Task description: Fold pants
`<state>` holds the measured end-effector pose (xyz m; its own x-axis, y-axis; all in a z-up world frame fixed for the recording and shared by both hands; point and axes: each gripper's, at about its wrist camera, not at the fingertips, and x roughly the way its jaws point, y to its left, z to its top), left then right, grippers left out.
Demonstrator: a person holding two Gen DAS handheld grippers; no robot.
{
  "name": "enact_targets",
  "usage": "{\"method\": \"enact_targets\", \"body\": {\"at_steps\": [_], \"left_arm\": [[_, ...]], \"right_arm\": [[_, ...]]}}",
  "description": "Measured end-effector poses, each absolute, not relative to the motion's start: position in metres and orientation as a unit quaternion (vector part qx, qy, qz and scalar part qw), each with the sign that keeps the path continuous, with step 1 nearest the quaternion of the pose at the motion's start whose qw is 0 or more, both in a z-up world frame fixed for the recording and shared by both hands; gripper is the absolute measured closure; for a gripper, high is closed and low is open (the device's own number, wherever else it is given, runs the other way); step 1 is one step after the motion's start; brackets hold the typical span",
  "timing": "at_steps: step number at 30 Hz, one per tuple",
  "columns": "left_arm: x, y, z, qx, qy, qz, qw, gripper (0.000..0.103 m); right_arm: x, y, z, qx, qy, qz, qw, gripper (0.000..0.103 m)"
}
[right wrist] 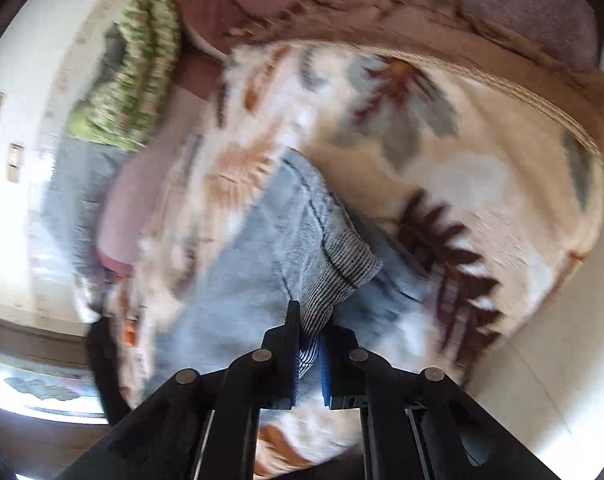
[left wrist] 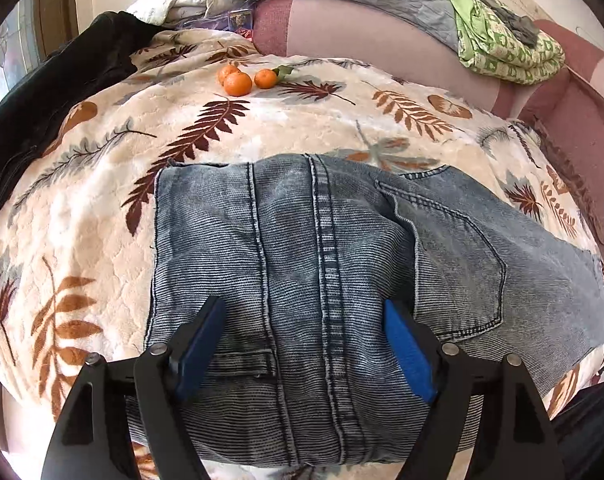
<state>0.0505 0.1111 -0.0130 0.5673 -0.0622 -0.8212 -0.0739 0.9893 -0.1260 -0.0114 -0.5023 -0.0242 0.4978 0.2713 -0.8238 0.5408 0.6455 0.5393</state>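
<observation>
Denim pants [left wrist: 302, 248], pale blue and faded, fill the centre and lower half of the left wrist view, lying on a cream leaf-print blanket [left wrist: 101, 200]. They look folded into a thick stack, a back pocket showing at centre right. Seams run from the bottom of the frame toward the top, so the visible long axis points away from the camera, toward three oranges [left wrist: 243, 78] at upper centre.

At the bottom of the frame, the left gripper [left wrist: 302, 312] hangs spread wide over the stack, holding nothing. In the blurred right wrist view, the right gripper [right wrist: 310, 328] pinches a ribbed fold of the pants [right wrist: 334, 268] at lower centre.

Risk, as a judgement: pulling on that one pinched fold could drag the unpinned stack and skew its layers.
</observation>
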Motion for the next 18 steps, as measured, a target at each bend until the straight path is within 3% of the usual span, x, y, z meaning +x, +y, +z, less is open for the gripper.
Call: {"method": "enact_targets", "body": {"at_steps": [1,3,5,8,10,13,14,15,18], "left_arm": [[0.050,0.109,-0.007,-0.075,0.460,0.004,0.885,0.022],[0.045,0.101,0.008,-0.077,0.441,-0.013,0.894,0.022],[0.040,0.096,0.024,-0.075,0.416,-0.025,0.906,0.022],[0.043,0.083,0.025,-0.051,0.412,-0.023,0.910,0.020],[0.059,0.072,-0.010,0.021,0.478,0.006,0.878,0.020],[0.062,0.082,-0.027,0.011,0.500,0.020,0.866,0.009],[0.063,0.084,-0.018,0.000,0.511,0.020,0.859,0.011],[0.060,0.085,-0.005,-0.003,0.503,0.025,0.864,0.012],[0.043,0.081,0.039,0.000,0.418,0.009,0.909,0.012]], "right_arm": [[-0.007,-0.504,-0.039,0.412,0.509,-0.081,0.751,0.077],[-0.013,-0.511,-0.034,0.436,0.493,-0.068,0.750,0.075],[-0.025,-0.513,-0.007,0.415,0.469,-0.091,0.774,0.052],[-0.034,-0.506,0.036,0.361,0.427,-0.102,0.823,0.048],[-0.024,-0.494,0.043,0.369,0.417,-0.039,0.829,0.040],[0.006,-0.481,0.006,0.350,0.490,0.006,0.798,0.025],[0.019,-0.481,-0.025,0.338,0.555,-0.011,0.760,0.027],[0.021,-0.481,-0.027,0.333,0.557,-0.028,0.760,0.032],[0.032,-0.457,0.029,0.241,0.532,-0.042,0.810,0.038]]}}
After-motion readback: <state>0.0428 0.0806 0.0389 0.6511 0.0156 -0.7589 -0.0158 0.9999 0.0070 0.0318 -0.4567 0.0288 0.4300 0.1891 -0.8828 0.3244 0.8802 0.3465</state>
